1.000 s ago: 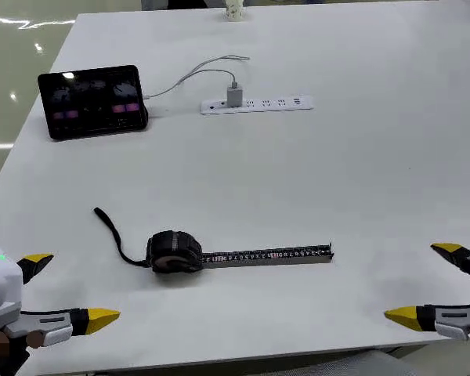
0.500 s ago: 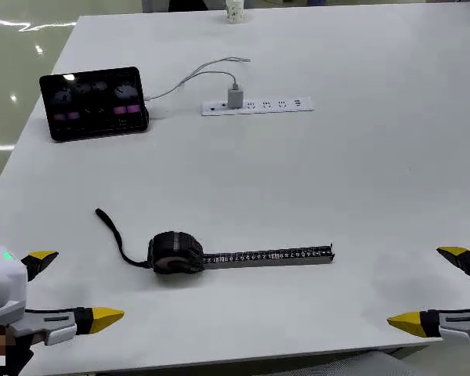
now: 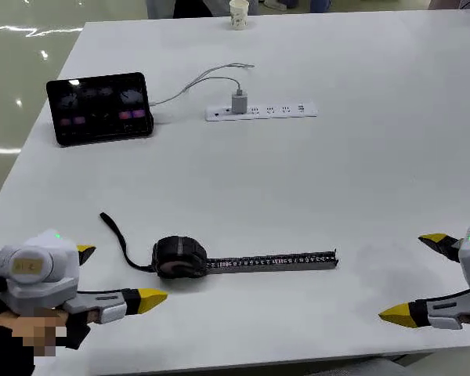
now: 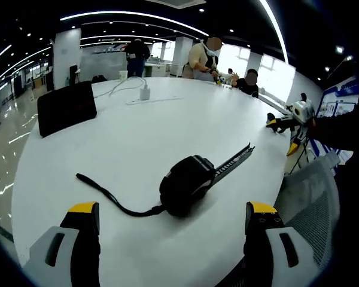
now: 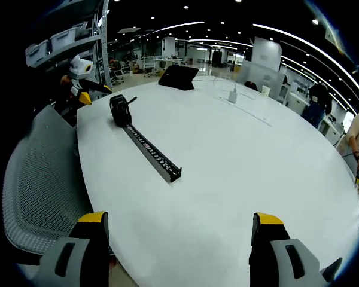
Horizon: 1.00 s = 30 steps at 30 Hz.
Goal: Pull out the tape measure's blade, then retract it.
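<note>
Black tape measure (image 3: 178, 257): lying on the white table (image 3: 321, 180) near its front edge, and nothing is touching it.
Blade (image 3: 274, 261): pulled out and flat on the table, running straight off to the right from the tape measure, with its hooked end at the far right.
Strap (image 3: 119, 239): a thin black loop trailing off the tape measure's left side and curling away across the table.
Left gripper (image 3: 124, 273): jaws wide apart and yellow tips forward, sitting close to the tape measure at front left. In the left gripper view the tape measure lies just ahead, framed between the two jaws and not gripped.
Right gripper (image 3: 407, 276): jaws spread wide as well and holding nothing. It hovers at the front right, well apart from the blade's hooked end.
Table: broad, white and glossy.
Power strip (image 3: 262, 110): white, lying toward the far side with a charger (image 3: 239, 102) plugged in. A pale cable (image 3: 196, 77) loops off to the left toward the tablet.
Tablet (image 3: 100, 106): dark and propped up at far left, its screen dimly lit.
Paper cup (image 3: 239, 12): standing right at the far edge.
Chair (image 5: 42, 179): grey mesh, tucked against the near edge in the right gripper view.
People (image 4: 203, 57): standing beyond the far end of the table in the left gripper view.
</note>
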Each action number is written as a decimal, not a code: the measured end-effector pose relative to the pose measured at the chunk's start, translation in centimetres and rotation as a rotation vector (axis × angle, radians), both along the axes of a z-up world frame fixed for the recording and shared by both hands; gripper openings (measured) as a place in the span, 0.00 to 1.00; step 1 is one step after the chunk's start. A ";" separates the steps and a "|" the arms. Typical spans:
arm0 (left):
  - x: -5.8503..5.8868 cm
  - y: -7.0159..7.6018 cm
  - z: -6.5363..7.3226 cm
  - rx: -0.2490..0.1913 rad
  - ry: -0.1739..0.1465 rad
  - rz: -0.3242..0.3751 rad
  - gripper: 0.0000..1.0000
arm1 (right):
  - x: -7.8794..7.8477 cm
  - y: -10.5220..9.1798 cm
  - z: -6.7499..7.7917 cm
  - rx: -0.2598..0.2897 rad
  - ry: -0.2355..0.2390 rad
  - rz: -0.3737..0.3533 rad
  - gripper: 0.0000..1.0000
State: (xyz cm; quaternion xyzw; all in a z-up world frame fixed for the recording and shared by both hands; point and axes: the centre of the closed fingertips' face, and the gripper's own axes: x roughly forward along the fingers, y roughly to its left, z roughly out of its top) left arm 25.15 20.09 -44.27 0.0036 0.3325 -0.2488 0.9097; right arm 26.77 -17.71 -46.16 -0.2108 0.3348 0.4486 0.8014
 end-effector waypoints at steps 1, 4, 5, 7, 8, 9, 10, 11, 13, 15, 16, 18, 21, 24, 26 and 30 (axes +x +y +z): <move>0.2 -0.3 0.1 -0.001 -0.006 0.006 0.99 | 0.2 0.1 0.0 -0.006 -0.004 0.010 0.99; 0.5 -1.1 0.2 0.022 -0.016 0.006 0.99 | 0.8 0.6 0.0 -0.024 -0.001 0.028 0.99; 0.6 -1.3 0.1 0.029 -0.016 0.009 0.99 | 1.0 0.8 0.1 -0.023 0.006 0.034 0.99; 0.7 -1.7 0.0 0.032 -0.012 0.020 0.99 | 1.3 1.1 -0.1 -0.026 0.011 0.047 0.99; 0.8 -2.0 0.0 0.026 -0.015 0.026 0.99 | 1.5 1.3 0.0 -0.028 0.012 0.059 0.99; 0.8 -2.3 0.0 0.025 -0.013 0.031 0.99 | 1.7 1.5 0.0 -0.027 0.015 0.064 0.99; 0.8 -2.5 -0.1 0.027 -0.013 0.033 0.99 | 1.8 1.7 0.0 -0.027 0.014 0.072 0.99; 0.9 -2.5 -0.2 0.032 -0.018 0.033 0.99 | 2.0 1.9 -0.1 -0.030 0.014 0.082 0.99; 1.1 -3.0 -0.5 0.022 -0.014 0.031 0.99 | 2.2 2.4 -0.1 -0.030 0.024 0.104 0.99; 1.4 -3.7 -0.6 0.010 -0.021 0.028 0.99 | 2.4 3.0 0.0 -0.022 0.003 0.151 0.99; 1.5 -4.0 -0.6 0.014 -0.023 0.026 0.99 | 2.4 3.4 0.1 -0.012 -0.006 0.176 0.99; 1.7 -4.7 -0.6 0.024 -0.029 0.022 0.99 | 2.3 3.6 -0.1 -0.012 0.018 0.187 0.99; 2.2 -5.5 -0.3 -0.025 -0.016 0.063 0.99 | 2.3 4.3 -0.3 -0.010 0.030 0.225 0.99; 2.9 -5.7 -0.3 -0.032 -0.020 0.115 0.99 | 2.6 4.9 -0.5 -0.028 0.040 0.258 0.99; 3.2 -5.8 -0.3 -0.014 -0.033 0.133 0.99 | 2.8 5.4 -0.6 -0.036 0.041 0.283 0.99; 3.9 -5.8 -0.3 0.050 -0.073 0.158 0.99 | 3.1 6.4 -0.8 -0.054 0.013 0.375 0.96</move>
